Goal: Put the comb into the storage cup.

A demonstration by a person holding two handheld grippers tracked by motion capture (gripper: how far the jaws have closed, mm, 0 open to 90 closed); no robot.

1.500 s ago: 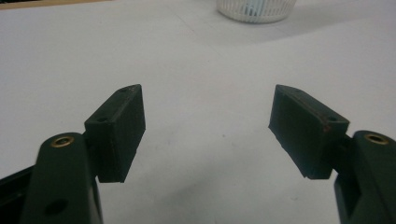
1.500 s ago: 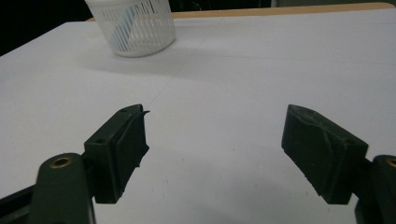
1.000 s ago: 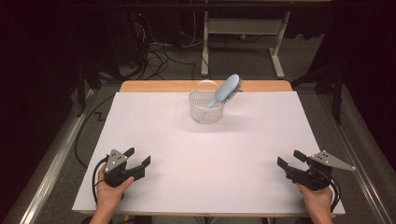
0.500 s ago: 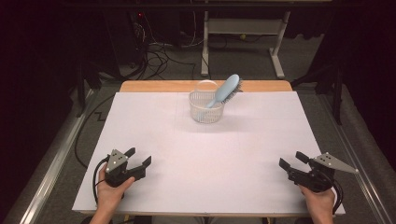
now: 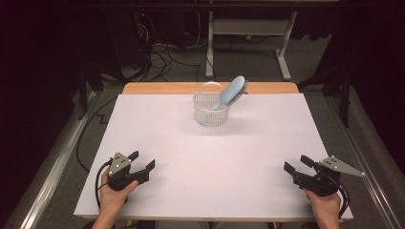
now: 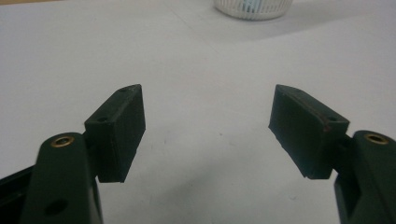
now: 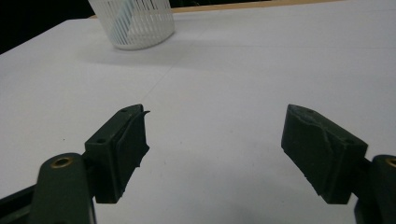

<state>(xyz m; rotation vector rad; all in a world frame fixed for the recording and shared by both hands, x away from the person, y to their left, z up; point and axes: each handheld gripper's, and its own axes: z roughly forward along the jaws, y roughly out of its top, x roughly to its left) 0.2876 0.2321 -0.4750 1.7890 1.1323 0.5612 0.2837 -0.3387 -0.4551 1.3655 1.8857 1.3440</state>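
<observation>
While both tools rest at the near edge of the white table [image 5: 143, 129], the high view sets the left gripper [image 5: 142, 162] at the near left and the right gripper [image 5: 297, 164] at the near right, each with its jaws spread wide and holding nothing. Well apart from both, at the far middle, stands a white slatted basket [image 5: 210, 114] with a light blue hairbrush [image 5: 229, 93] leaning in it, handle down and bristled head jutting over the far right of the rim. From the left gripper view, the left gripper [image 6: 208, 123] gapes over bare table, and the basket's [image 6: 254, 9] base shows far ahead. From the right gripper view, the right gripper [image 7: 215, 140] is likewise wide open and empty, the basket [image 7: 135, 28] far off to its left with a blue streak of the brush handle [image 7: 123, 14] behind the slats. The brush looks light, stiff and smooth plastic; the neck just below the head seems the surest hold, since the thin basket would likely tip or slide if nudged.
</observation>
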